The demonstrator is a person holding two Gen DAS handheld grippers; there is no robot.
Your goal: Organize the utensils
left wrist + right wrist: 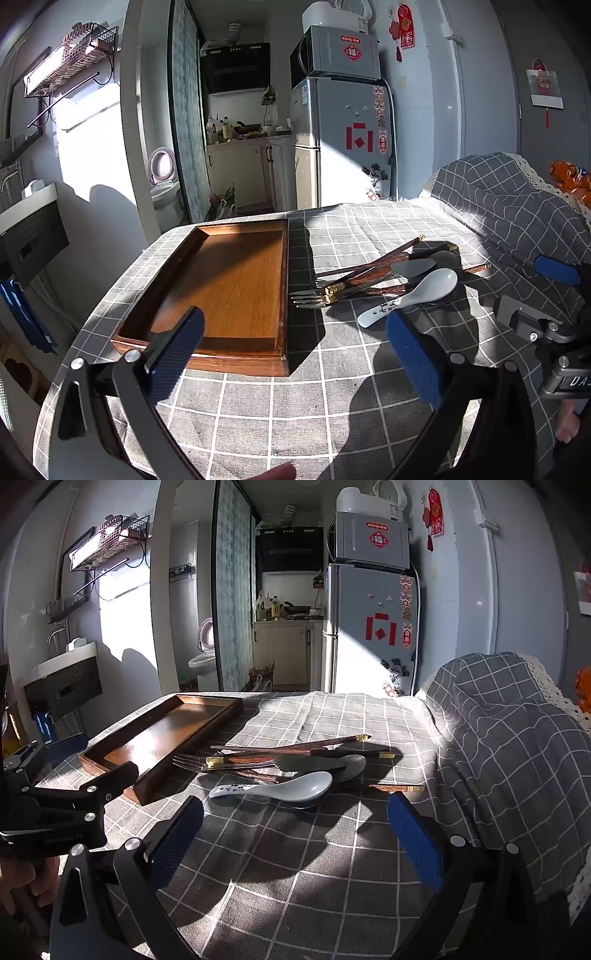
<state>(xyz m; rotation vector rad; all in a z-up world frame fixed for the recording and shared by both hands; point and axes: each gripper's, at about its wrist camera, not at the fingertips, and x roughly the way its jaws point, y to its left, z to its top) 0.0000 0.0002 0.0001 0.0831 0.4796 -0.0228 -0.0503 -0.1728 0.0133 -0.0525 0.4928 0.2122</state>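
A wooden tray [229, 288] lies empty on the checked cloth, left of a heap of utensils. In the heap are dark chopsticks [373, 264] with gold ends, forks [306, 297], a table knife [417, 267] and a white ceramic spoon [413, 295]. My left gripper [295, 350] hovers open near the tray's front right corner, nothing between its blue pads. In the right wrist view the spoon [291, 786], forks [188, 762], chopsticks [295, 746] and tray [162, 731] lie ahead of my right gripper [295, 830], which is open and holds nothing.
A cloth-covered hump [509, 738] rises at the table's right side, with an orange packet [570, 181] behind it. The table's far edge [295, 694] faces a fridge [373, 627] and kitchen doorway. One blue pad of the left gripper's fingers [70, 744] shows beside the tray.
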